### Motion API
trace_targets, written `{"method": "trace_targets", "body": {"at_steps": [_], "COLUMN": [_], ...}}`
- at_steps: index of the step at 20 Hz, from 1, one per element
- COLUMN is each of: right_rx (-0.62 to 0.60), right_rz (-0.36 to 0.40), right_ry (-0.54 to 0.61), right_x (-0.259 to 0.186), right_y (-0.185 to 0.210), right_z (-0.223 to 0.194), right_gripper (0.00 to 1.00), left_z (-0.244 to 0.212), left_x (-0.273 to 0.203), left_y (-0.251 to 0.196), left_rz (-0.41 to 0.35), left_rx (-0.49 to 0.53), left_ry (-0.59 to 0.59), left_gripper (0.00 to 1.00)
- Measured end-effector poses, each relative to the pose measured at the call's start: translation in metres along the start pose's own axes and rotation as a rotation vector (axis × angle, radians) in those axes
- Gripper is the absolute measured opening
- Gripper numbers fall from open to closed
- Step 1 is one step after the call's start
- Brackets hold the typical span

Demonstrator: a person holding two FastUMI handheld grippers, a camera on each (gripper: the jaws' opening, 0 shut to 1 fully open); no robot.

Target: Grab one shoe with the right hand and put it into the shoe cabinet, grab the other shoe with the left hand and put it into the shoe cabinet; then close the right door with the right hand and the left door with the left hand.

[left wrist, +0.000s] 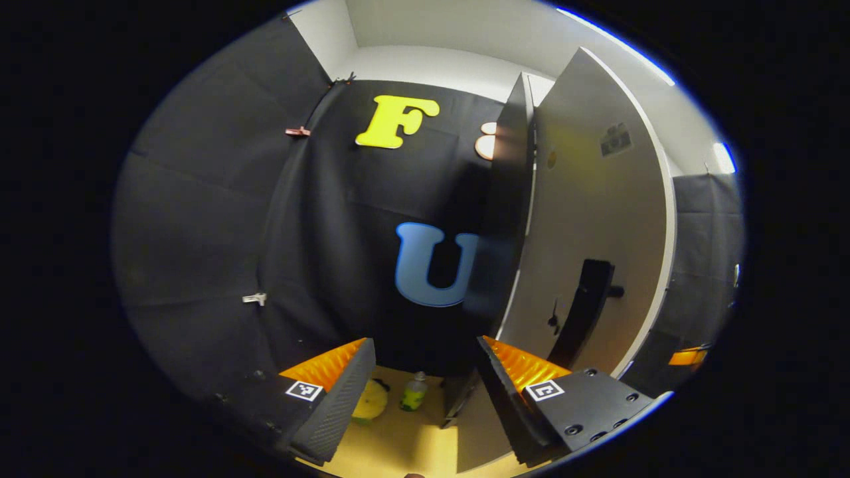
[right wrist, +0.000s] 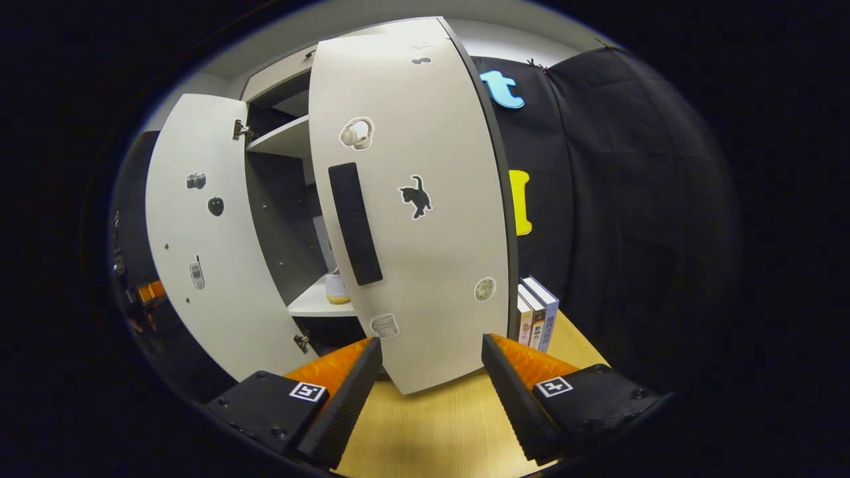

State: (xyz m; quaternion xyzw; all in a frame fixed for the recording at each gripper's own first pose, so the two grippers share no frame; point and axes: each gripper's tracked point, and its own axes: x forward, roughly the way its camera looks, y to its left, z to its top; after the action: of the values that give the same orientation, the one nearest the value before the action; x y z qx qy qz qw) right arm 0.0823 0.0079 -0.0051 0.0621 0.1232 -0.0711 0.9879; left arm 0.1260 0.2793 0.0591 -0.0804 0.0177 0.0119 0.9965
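At twelve o'clock of the right gripper (right wrist: 431,392), the right door (right wrist: 418,219) of the shoe cabinet (right wrist: 282,136) stands part-open, its lower edge just beyond the spread, empty fingers. The left door (right wrist: 199,245) hangs wide at ten o'clock. No shoe can be made out on the visible shelf (right wrist: 312,302); judged, the closing stage is in hand.

Risk: the flat, smooth, sticker-dotted panel offers little purchase, so a push off-centre from the dark bar handle (right wrist: 355,222) may slip, or swing the door into the upright books (right wrist: 538,312) at its hinge side.

The left gripper (left wrist: 425,392) is likewise apart and empty, the left door (left wrist: 597,219) at two o'clock, edge-on. Its ribbed finger pads (left wrist: 332,411) should grip matt laminate adequately. The table (right wrist: 438,431) is pale wood-grain.
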Motion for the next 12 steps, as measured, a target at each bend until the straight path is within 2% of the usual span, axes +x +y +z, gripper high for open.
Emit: {"method": "trace_targets", "body": {"at_steps": [5, 12], "right_rx": [-0.003, 0.013], "right_rz": [-0.004, 0.021], "right_ry": [0.020, 0.028], "right_x": [-0.007, -0.007], "right_y": [-0.005, -0.022], "right_z": [-0.011, -0.020], "right_gripper": [0.98, 0.98], "left_z": [0.018, 0.018], "left_x": [0.006, 0.004], "left_y": [-0.026, -0.044], "left_rz": [-0.058, -0.037], "left_rx": [0.058, 0.092], "left_ry": [-0.027, 0.017], "left_gripper": [0.95, 0.92]}}
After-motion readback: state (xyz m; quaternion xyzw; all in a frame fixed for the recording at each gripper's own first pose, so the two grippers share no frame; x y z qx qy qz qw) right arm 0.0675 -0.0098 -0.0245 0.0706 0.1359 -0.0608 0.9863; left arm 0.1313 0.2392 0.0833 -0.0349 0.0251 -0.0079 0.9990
